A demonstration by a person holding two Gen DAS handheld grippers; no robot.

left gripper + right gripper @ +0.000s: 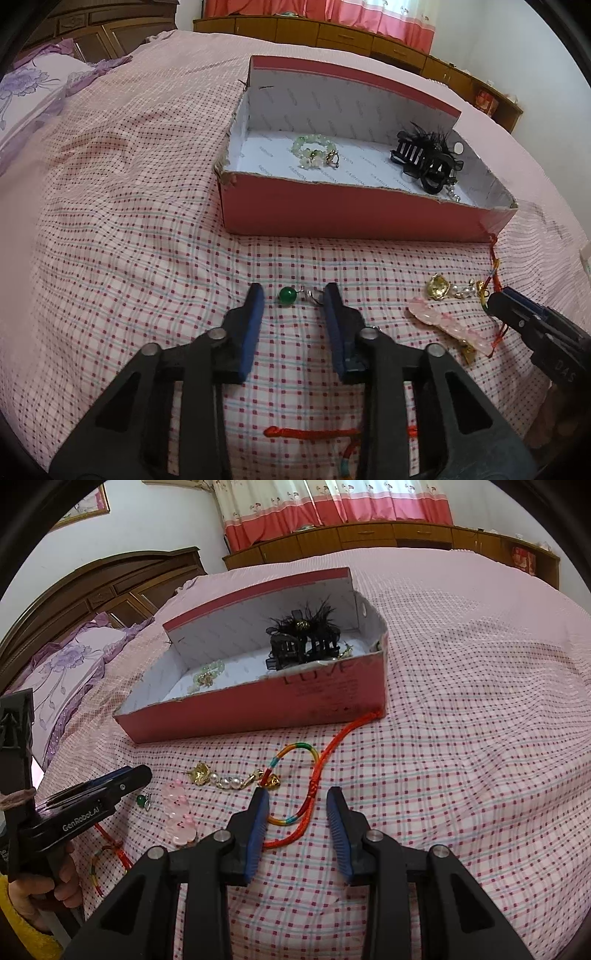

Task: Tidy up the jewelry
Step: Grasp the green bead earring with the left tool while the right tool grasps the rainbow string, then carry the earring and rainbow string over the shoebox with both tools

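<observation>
A red cardboard box (354,216) (258,709) lies on the bed with a green bead bracelet (314,151) (208,674) and a black feather hair clip (428,157) (303,638) inside. My left gripper (293,295) (129,775) is open, its jaws on either side of a green bead earring (288,295) (142,800) on the bedspread. My right gripper (297,797) (496,301) is open over a red braided cord bracelet (314,775). A gold and pearl brooch (447,288) (221,777) and a pink crystal hair clip (448,325) (177,812) lie between the grippers.
The checked pink bedspread (129,240) (461,720) covers the bed. Another red cord (314,432) (110,845) lies near my left gripper's base. Purple pillows (33,85) (70,664) lie at the headboard. Wooden cabinets (369,535) stand behind the bed.
</observation>
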